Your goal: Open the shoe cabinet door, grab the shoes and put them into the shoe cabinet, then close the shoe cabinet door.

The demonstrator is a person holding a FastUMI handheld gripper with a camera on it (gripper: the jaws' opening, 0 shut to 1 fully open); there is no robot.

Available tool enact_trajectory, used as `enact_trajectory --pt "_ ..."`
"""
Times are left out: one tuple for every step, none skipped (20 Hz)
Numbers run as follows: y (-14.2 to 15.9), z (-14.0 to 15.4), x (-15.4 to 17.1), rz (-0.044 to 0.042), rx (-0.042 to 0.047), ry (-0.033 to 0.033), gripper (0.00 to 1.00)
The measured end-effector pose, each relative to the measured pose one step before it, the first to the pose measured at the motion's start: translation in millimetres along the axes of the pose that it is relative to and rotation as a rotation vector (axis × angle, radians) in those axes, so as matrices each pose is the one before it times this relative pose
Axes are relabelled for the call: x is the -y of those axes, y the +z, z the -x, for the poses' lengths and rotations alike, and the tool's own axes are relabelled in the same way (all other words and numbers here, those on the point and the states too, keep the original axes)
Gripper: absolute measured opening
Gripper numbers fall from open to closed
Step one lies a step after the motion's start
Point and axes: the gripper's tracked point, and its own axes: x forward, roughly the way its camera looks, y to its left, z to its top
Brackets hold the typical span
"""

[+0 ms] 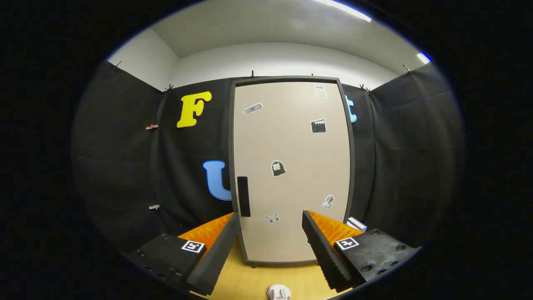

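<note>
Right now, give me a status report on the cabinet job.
Gripper open, fingers spread, holding nothing. Cabinet door shut, handle ahead of the fingers. Shoe on floor between them.

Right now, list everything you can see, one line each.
Shoe cabinet: one, dark frame, standing on the floor beyond the fingers.
Cabinet door: one, beige, closed, bearing several small stickers.
Door handle: one, black, on the door's edge just above one fingertip.
Shoe: one, white, on the floor between the fingers, partly cut off.
Floor: light wood.
Ceiling lights: two, white, overhead.
Gripper: one, open, fingers spread wide, holding nothing.
</note>
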Motion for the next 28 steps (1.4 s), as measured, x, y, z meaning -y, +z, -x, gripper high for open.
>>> enact_trajectory --pt "0.9 -3.04 -2.46 0.00984 0.00182 -0.00298 0.98" --pt "0.33 -2.61 -1.99 0.00576 0.00339 -0.00813 0.98" --pt "-1.37 -1.54 -3.13 -0.00366 -0.00431 -0.00702 0.98" --pt "-0.79 -0.74 -4.25 -0.00598 0.00232 -0.00591 0.98" --pt "-0.44 -2.58 -3.59 -0.00134 0.00207 -0.00632 0.98" --pt "-2.03 -1.9 -3.55 0.00341 -0.004 -0.00836 0.98" --pt "-2.03 -0.82 -6.35 0.00461 -0.00352 -0.00416 0.98" --pt "-0.26 -0.99 -5.0 0.00159 0.00034 -0.00241 0.98" --pt "0.31 -1.03 -4.14 0.0012 0.00187 -0.00362 0.98" --pt "-0.05 -1.22 -3.32 0.0018 0.00191 -0.00497 0.98" --pt "-0.61 -1.21 -2.37 0.002 -0.00056 -0.00582 0.98" --pt "-0.43 -0.19 -3.47 0.00021 -0.00128 -0.00192 0.98" --pt "-0.37 -0.4 -3.42 -0.00031 0.00107 -0.00261 0.98" --pt "0.07 -0.6 -2.27 -0.00084 0.00176 -0.00323 0.98" --pt "-0.33 -1.06 -2.53 -0.00239 0.00237 -0.00218 0.98" --pt "-0.2 -0.99 -1.96 -0.00372 0.00036 -0.00151 0.98" --pt "-1.16 -1.99 -2.91 -0.00244 -0.00156 0.00054 0.98" --pt "-1.8 -2.18 -1.53 0.00016 -0.00408 -0.00189 0.98" --pt "-2.16 -2.28 -1.95 0.00144 -0.005 -0.00041 0.98" --pt "-2.94 -2.96 -1.98 0.0019 -0.00755 -0.00133 0.98" --pt "-1.87 -4.25 -1.8 0.00026 -0.00564 -0.00039 0.98" --pt "-1.36 -3.86 -2.51 -0.00073 -0.00297 0.00008 0.98" --pt "-1.6 -4.56 -2.31 -0.00078 -0.00334 0.00152 0.98" --pt "-0.77 -6.08 -1.86 -0.00136 -0.00046 0.0002 0.98" --pt "-0.19 -6.85 -1.54 -0.0029 -0.00035 -0.00051 0.98" --pt "0.22 -7.45 -2.0 -0.00355 -0.00011 0.00066 0.98" --pt "-1.14 -8.47 -1.77 -0.00201 -0.00077 -0.0009 0.98" --pt "-0.7 -7.56 -1.63 -0.0015 -0.0015 0.00125 0.98"
